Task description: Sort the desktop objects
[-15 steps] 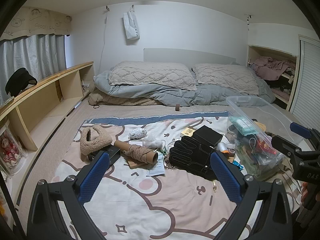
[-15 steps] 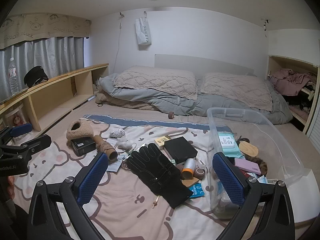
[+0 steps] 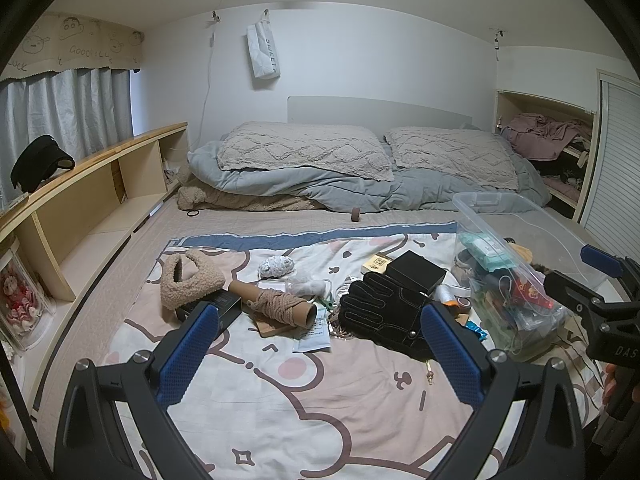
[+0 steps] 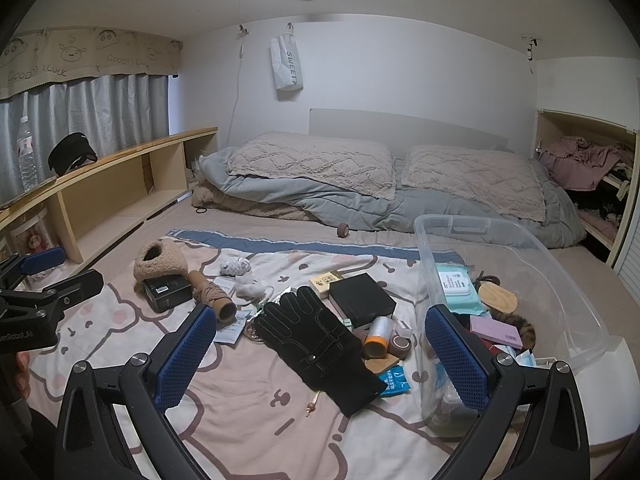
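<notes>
Left wrist view: left tongs (image 3: 318,354) gape above black glove (image 3: 384,314).

Nearest the cameras, the cartoon-print blanket (image 3: 304,412) lies bare, giving open room in front of the left gripper (image 3: 318,354) and the right gripper (image 4: 320,356), both with fingers spread wide and nothing between them. Farther in, a band of clutter crosses the blanket: a black glove (image 4: 320,340) in the middle, a cardboard tube wound with rope (image 3: 276,306) and a fuzzy beige bag (image 3: 188,278) to the left, a black box (image 4: 362,300) behind the glove. On the right, the clear plastic bin (image 4: 480,226) walls off that side, its near wall just beside the right gripper's right finger. Beyond the clutter, a bare strip of the bed (image 3: 256,222) runs before the pillows (image 3: 304,152).
</notes>
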### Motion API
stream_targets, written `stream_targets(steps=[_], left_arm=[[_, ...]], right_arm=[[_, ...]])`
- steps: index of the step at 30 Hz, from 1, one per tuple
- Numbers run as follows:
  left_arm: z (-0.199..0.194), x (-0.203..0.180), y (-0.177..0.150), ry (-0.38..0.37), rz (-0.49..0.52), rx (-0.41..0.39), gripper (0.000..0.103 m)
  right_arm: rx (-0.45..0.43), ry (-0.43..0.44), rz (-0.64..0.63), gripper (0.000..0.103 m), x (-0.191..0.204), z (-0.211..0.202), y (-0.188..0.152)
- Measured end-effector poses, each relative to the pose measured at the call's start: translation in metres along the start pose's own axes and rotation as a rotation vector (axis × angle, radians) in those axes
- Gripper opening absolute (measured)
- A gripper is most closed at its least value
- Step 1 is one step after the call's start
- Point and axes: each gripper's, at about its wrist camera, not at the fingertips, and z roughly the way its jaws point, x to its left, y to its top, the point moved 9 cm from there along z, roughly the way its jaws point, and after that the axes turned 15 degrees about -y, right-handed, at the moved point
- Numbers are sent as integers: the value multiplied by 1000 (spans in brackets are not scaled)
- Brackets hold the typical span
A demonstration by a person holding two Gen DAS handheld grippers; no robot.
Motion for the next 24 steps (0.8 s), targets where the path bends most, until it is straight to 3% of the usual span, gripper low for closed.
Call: stream_targets(steps=[24], left_arm=[[-1, 0, 0, -1, -2, -3, 102]], right_arm=[[-1, 11, 5, 103, -1, -3, -3]])
